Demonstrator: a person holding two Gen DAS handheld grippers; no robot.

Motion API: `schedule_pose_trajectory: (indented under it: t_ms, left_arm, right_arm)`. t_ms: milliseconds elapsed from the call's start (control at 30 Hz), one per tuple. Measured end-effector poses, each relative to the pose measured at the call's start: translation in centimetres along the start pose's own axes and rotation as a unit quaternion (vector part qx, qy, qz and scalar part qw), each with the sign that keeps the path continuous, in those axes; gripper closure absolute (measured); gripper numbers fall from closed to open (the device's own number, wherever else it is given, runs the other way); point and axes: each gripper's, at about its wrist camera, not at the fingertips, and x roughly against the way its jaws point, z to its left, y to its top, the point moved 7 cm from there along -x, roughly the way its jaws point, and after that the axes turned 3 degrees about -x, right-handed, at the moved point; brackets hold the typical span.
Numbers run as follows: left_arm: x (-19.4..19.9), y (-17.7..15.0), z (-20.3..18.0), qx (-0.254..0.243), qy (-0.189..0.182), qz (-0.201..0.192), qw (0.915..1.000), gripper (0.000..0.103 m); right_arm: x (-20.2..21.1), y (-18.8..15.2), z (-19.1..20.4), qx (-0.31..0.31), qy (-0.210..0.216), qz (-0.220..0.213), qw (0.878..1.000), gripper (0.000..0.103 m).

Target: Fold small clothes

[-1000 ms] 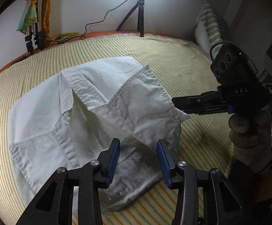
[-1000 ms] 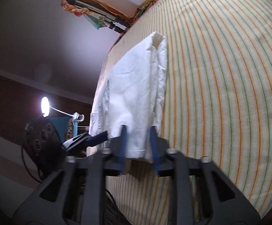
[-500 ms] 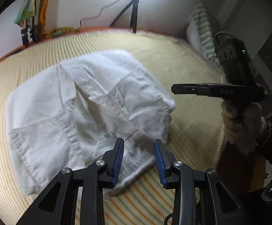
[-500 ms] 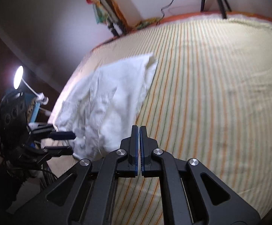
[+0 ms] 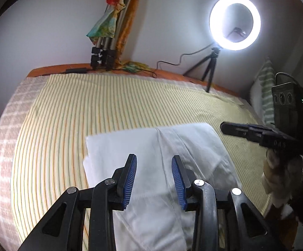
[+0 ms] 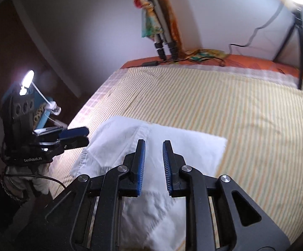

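A small white garment [image 5: 151, 146] lies folded on the yellow striped bedsheet [image 5: 88, 104], and it also fills the middle of the right wrist view [image 6: 172, 146]. My left gripper [image 5: 154, 161] hovers over its near part, open, with nothing pinched between the blue pads. My right gripper [image 6: 154, 144] hangs above the garment too. Its jaws are opening and hold nothing. Each gripper shows in the other's view, held in a hand beside the bed: the right gripper [image 5: 224, 126] and the left gripper [image 6: 86, 136].
A lit ring light [image 5: 235, 23] on a small tripod stands at the bed's far edge, with its cable trailing along it. A folded tripod with a colourful cloth [image 5: 105, 41] leans on the wall. A striped pillow [image 5: 264, 96] sits far right. A small lamp [image 6: 28, 79] glows left of the bed.
The right gripper let go of the garment's edge, closed empty, then parted again. Both grippers rose and swung to face across the bed. The garment now lies folded flatter.
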Motion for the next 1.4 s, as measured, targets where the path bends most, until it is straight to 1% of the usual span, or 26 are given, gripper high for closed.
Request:
schedule_pose_trajectory:
  t_ms: [100, 200, 300, 400, 433, 467, 533, 633, 667, 700, 800, 867, 933, 1000, 1067, 1133, 1300, 1367, 1400]
  left_arm:
    - [-1.6, 1.4, 0.4, -0.001, 0.011, -0.001, 0.9999, 0.072]
    - [-3.3, 2.0, 1.0, -0.003, 0.018, 0.008, 0.9998, 0.073]
    - [-5.7, 1.4, 1.9, -0.004, 0.034, 0.034, 0.9989, 0.076]
    - [-7.5, -0.4, 2.9, -0.01, 0.052, 0.058, 0.9969, 0.077]
    - [-7.8, -0.9, 3.1, -0.012, 0.052, 0.059, 0.9968, 0.077]
    - [-7.8, -1.2, 3.2, -0.015, 0.048, 0.049, 0.9975, 0.077]
    - [-7.8, -1.4, 3.3, -0.022, 0.046, 0.044, 0.9977, 0.076]
    - [-7.5, -1.3, 3.3, -0.031, 0.05, 0.05, 0.997, 0.076]
    - [-6.9, -1.1, 3.3, -0.035, 0.059, 0.052, 0.9963, 0.076]
    - [-6.0, -0.8, 3.6, -0.033, 0.064, 0.044, 0.9964, 0.078]
    - [-2.7, -0.2, 4.9, -0.004, 0.051, 0.012, 0.9986, 0.078]
    - [0.0, -0.3, 6.1, 0.028, 0.038, -0.007, 0.9989, 0.078]
    - [1.6, -0.7, 6.9, 0.05, 0.028, -0.016, 0.9982, 0.078]
    - [2.7, -1.8, 7.3, 0.068, 0.013, -0.013, 0.9975, 0.078]
    - [3.1, -3.4, 7.0, 0.072, 0.004, -0.006, 0.9974, 0.078]
    - [2.9, -4.7, 6.5, 0.066, 0.006, 0.005, 0.9978, 0.078]
    - [0.6, -8.9, 6.2, 0.051, 0.041, 0.046, 0.9968, 0.077]
    - [0.3, -9.8, 6.2, 0.039, 0.053, 0.044, 0.9969, 0.072]
    - [0.4, -10.0, 6.1, 0.032, 0.055, 0.04, 0.9972, 0.072]
  right_arm:
    - [-3.0, 0.9, 0.7, 0.029, -0.022, 0.022, 0.999, 0.085]
    - [-5.7, 0.7, 1.2, 0.06, -0.045, 0.046, 0.996, 0.085]
    - [-7.7, -0.2, 0.9, 0.087, -0.07, 0.063, 0.992, 0.085]
    - [-8.7, -1.0, 0.3, 0.094, -0.074, 0.074, 0.99, 0.085]
    - [-9.1, -1.4, 0.0, 0.094, -0.075, 0.08, 0.99, 0.085]
    - [-9.6, -1.8, -0.2, 0.096, -0.078, 0.084, 0.989, 0.085]
    - [-9.8, -2.2, -0.2, 0.108, -0.08, 0.072, 0.988, 0.085]
    - [-9.5, -1.7, -0.5, 0.086, -0.067, 0.086, 0.99, 0.086]
    - [-8.9, -1.4, -0.6, 0.076, -0.061, 0.086, 0.992, 0.086]
    - [-7.9, -1.0, -0.6, 0.067, -0.05, 0.074, 0.994, 0.086]
    - [-4.9, -0.7, -1.4, 0.042, -0.038, 0.047, 0.997, 0.083]
    - [-3.5, -1.0, -2.2, 0.027, -0.032, 0.04, 0.998, 0.083]
    - [-2.4, -1.8, -3.0, 0.011, -0.024, 0.038, 0.999, 0.083]
    - [-2.0, -2.8, -3.3, 0.001, -0.014, 0.044, 0.999, 0.083]
    - [-1.8, -3.9, -3.3, 0.002, -0.011, 0.049, 0.999, 0.083]
    - [-1.8, -5.1, -3.4, 0.002, -0.01, 0.056, 0.998, 0.083]
    - [-2.0, -7.2, -4.0, -0.004, -0.019, 0.066, 0.998, 0.083]
    - [-1.8, -8.0, -4.2, 0.0, -0.024, 0.066, 0.998, 0.083]
    - [-1.7, -8.5, -4.2, 0.003, -0.026, 0.067, 0.997, 0.083]
